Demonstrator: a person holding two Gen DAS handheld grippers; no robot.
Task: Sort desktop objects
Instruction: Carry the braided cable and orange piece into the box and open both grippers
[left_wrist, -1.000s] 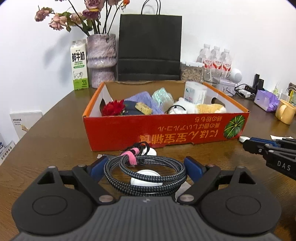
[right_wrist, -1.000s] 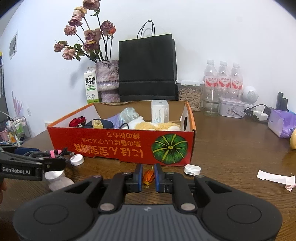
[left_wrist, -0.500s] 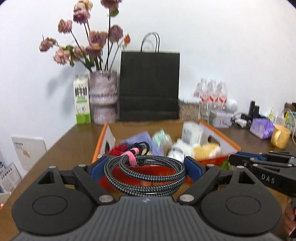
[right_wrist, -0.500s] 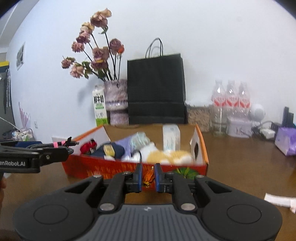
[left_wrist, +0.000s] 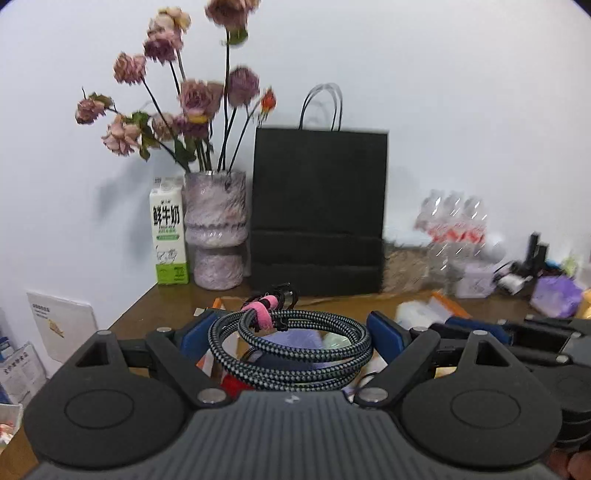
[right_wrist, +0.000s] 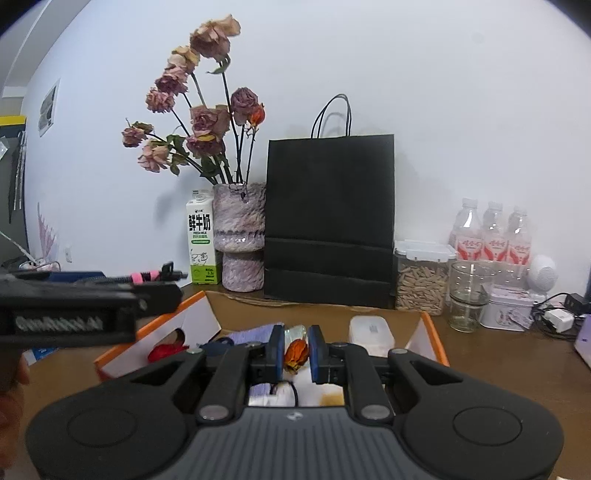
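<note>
My left gripper (left_wrist: 290, 334) is shut on a coiled grey braided cable (left_wrist: 291, 347) tied with a pink strap; the wide coil fills the space between the blue pads. It hangs above the orange cardboard box (right_wrist: 192, 317), which holds several small items. My right gripper (right_wrist: 296, 350) is shut on a small dried orange flower bud (right_wrist: 296, 352), also raised over the box. In the right wrist view the left gripper (right_wrist: 177, 277) comes in from the left at box height. The right gripper's fingers (left_wrist: 517, 332) show at the right edge of the left wrist view.
Behind the box stand a black paper bag (right_wrist: 330, 221), a vase of dried roses (right_wrist: 240, 236) and a milk carton (right_wrist: 201, 240). To the right are a jar of pellets (right_wrist: 423, 277), a glass (right_wrist: 469, 295), water bottles (right_wrist: 491, 232) and a tin (right_wrist: 509, 312).
Both grippers have risen from the table and moved forward over the box, each still holding its object. The box has dropped lower in both views.
</note>
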